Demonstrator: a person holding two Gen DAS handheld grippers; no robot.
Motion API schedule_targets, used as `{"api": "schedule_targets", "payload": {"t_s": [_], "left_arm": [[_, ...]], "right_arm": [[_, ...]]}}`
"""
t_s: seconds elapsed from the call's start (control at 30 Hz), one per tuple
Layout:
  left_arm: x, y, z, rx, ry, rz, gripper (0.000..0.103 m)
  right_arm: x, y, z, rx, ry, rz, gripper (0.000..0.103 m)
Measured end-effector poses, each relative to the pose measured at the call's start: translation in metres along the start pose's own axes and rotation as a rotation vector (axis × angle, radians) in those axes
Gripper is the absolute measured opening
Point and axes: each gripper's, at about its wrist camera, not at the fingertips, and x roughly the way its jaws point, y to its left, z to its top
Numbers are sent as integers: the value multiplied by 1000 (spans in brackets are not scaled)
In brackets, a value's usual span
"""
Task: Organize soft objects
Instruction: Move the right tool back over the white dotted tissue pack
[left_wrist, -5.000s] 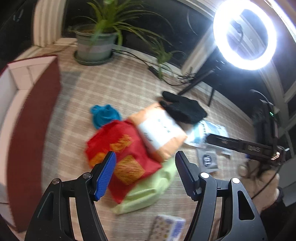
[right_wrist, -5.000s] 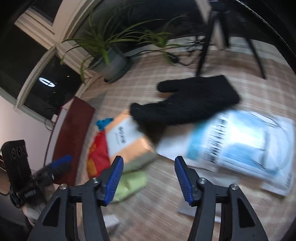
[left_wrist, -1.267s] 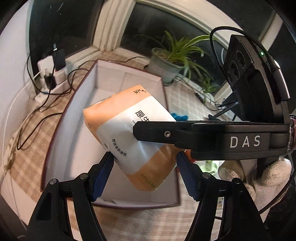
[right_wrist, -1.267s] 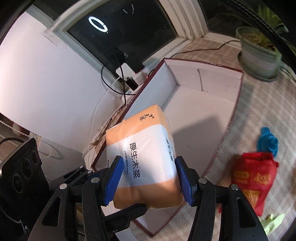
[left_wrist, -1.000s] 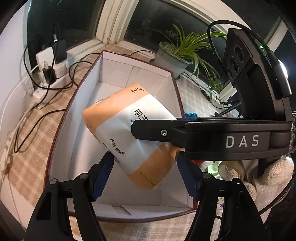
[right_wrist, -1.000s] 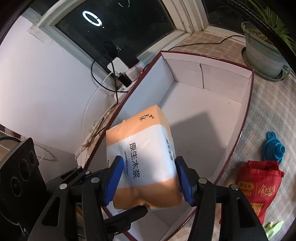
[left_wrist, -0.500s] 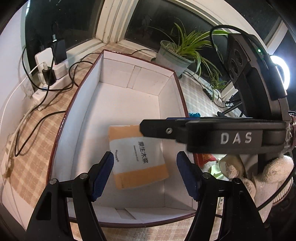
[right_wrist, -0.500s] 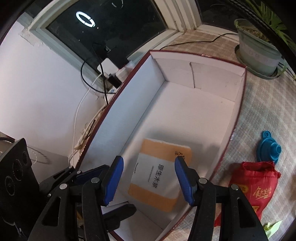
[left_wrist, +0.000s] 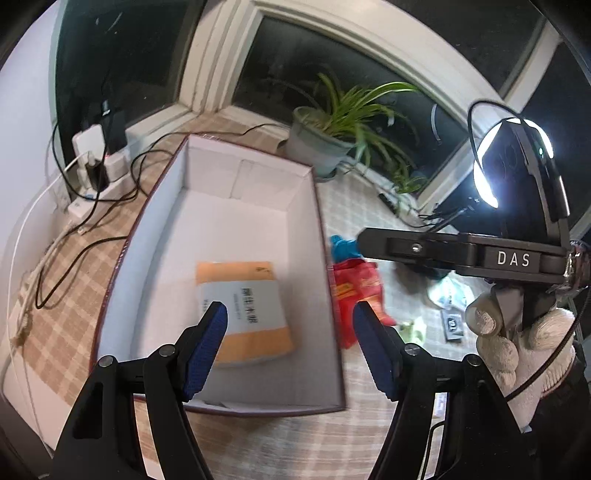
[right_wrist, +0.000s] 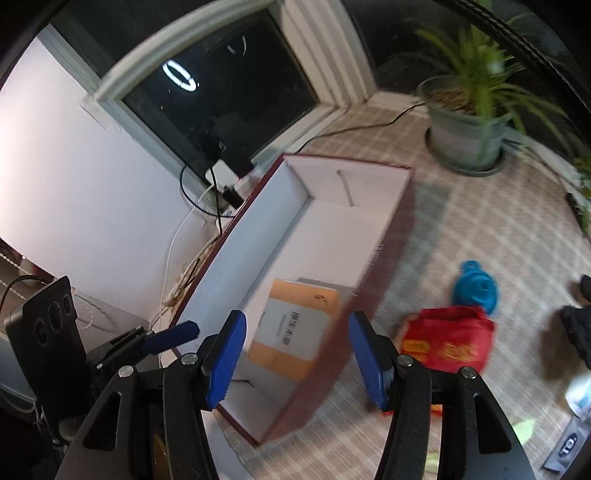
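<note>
An orange and white tissue pack (left_wrist: 243, 310) lies flat on the floor of the open dark-red box (left_wrist: 229, 181); it also shows in the right wrist view (right_wrist: 295, 328) inside the box (right_wrist: 354, 173). My left gripper (left_wrist: 290, 347) is open and empty above the box's near end. My right gripper (right_wrist: 297, 360) is open and empty over the box's right wall. A red bag (left_wrist: 354, 291) lies on the mat right of the box, also seen in the right wrist view (right_wrist: 448, 339). A blue funnel-like object (right_wrist: 474, 288) sits beyond it.
A potted plant (left_wrist: 325, 144) stands behind the box. A power strip with cables (left_wrist: 92, 158) lies at the left. A ring light (left_wrist: 484, 177) glows at the right. A black glove (right_wrist: 578, 328) and packets lie on the checked mat at right.
The tissue pack, held between both grippers a second ago, now lies in the box. Both grippers have pulled back and swung right.
</note>
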Motion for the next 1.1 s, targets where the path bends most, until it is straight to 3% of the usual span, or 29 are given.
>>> {"api": "schedule_targets", "payload": {"t_s": [0.37, 0.53, 0.6, 0.83, 1.1], "left_arm": [[2, -65, -23, 87, 8, -75, 69], [13, -90, -39, 120, 44, -93, 69], [19, -99, -46, 135, 61, -97, 69], [36, -114, -66, 163, 112, -105, 69], [48, -121, -74, 185, 153, -121, 69]], "right_arm": [[-96, -68, -65, 118, -150, -67, 54], [-121, -93, -109, 124, -163, -164, 54], [-122, -100, -129, 144, -142, -213, 54], [-91, -120, -185, 261, -31, -210, 54], [-65, -115, -209, 275, 25, -250, 54]]}}
